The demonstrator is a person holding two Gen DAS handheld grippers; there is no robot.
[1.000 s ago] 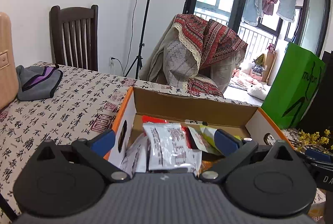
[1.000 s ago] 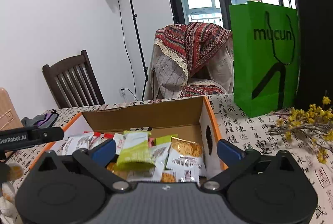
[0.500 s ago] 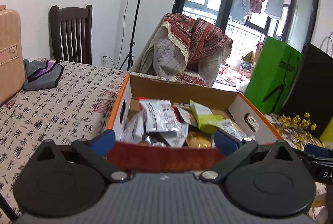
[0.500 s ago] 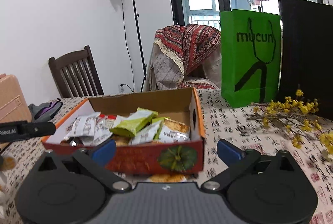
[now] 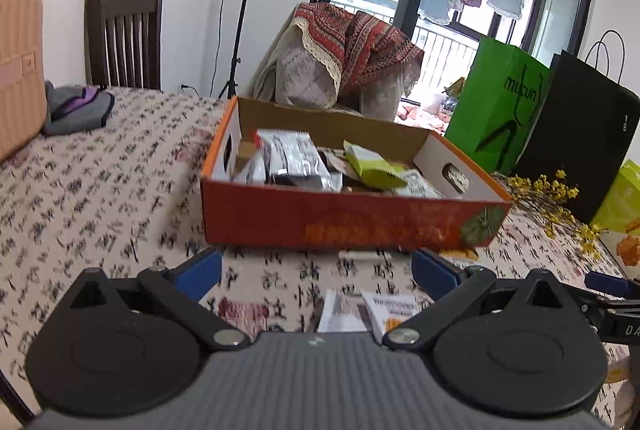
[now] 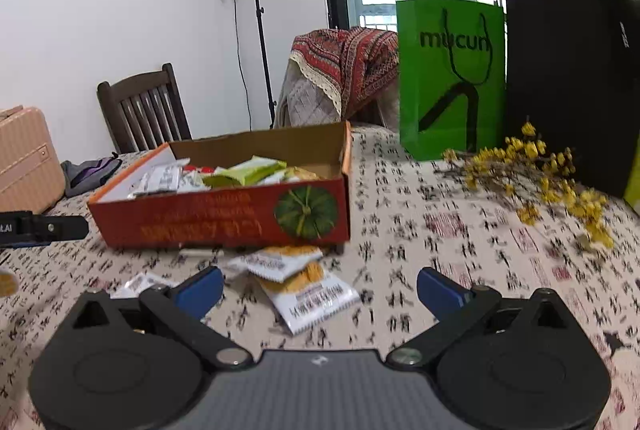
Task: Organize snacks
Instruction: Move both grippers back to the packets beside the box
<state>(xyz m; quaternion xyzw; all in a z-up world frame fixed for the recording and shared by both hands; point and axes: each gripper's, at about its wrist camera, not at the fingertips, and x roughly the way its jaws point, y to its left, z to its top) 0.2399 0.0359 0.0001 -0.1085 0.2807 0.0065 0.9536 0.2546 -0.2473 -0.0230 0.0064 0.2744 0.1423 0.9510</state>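
Note:
An orange cardboard box [image 5: 352,218] [image 6: 224,218] with a pumpkin print stands on the patterned tablecloth, holding several snack packets; a green packet [image 5: 370,166] [image 6: 248,170] lies on top. Loose packets lie on the cloth in front of the box: white-and-orange ones [image 6: 308,290] and white ones [image 5: 368,310]. My left gripper [image 5: 316,272] is open and empty, short of the box's front wall, above the white packets. Also open with nothing in it, my right gripper [image 6: 320,288] hovers over the white-and-orange packets.
A green paper bag [image 6: 450,78] and a black bag [image 6: 568,82] stand at the right rear, yellow dried flowers [image 6: 540,170] before them. A pink suitcase [image 5: 18,70] and grey cloth [image 5: 76,106] sit far left. A dark chair [image 5: 124,38] and draped armchair [image 5: 340,58] stand behind the table.
Both grippers have pulled back from over the box toward the table's near side. The box front and loose packets on the cloth have come into view. Both stayed open.

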